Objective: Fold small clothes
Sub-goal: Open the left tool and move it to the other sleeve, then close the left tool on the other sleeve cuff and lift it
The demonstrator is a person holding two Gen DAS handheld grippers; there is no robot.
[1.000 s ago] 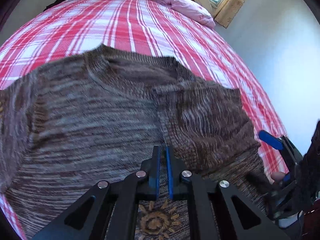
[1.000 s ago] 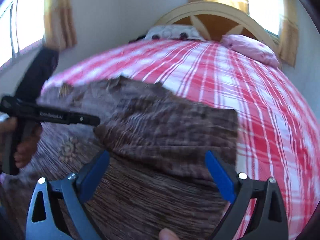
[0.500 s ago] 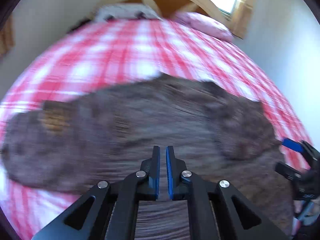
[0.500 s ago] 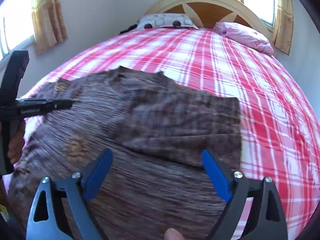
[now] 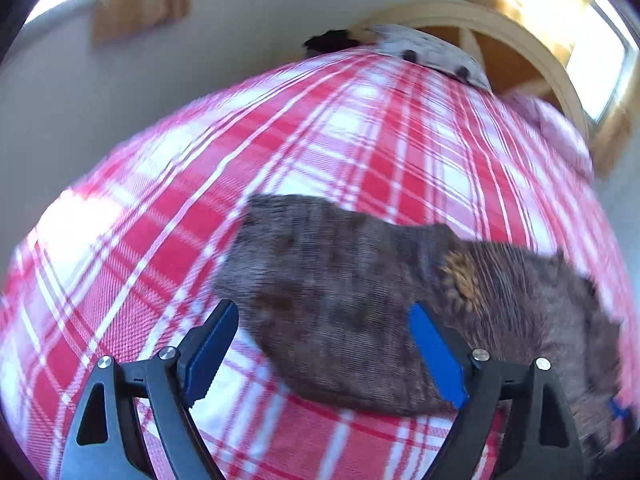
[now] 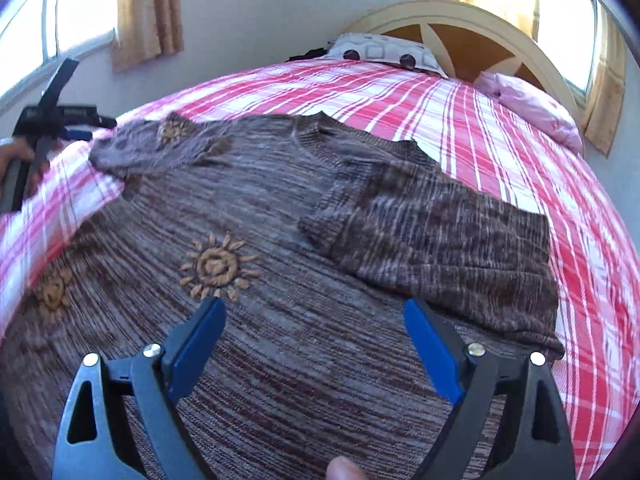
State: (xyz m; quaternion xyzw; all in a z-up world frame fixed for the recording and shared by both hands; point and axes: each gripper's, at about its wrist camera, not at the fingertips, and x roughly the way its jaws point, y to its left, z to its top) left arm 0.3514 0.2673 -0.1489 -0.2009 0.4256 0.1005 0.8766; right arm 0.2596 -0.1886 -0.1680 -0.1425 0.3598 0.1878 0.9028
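Note:
A brown knit sweater with embroidered suns lies flat on the red plaid bed. Its right sleeve is folded over the body. Its left sleeve stretches out over the bedspread. My left gripper is open, its fingers straddling the sleeve's end just above it. It shows at the far left of the right wrist view, beside the sleeve's cuff. My right gripper is open and empty above the sweater's lower body.
A patterned pillow and a pink pillow lie by the curved wooden headboard. Curtained windows flank the bed. Walls are close on the bed's left and right sides.
My left gripper has opened and swung left from the sweater's middle to the outstretched left sleeve. My right gripper has stayed open over the lower body, shifting slightly.

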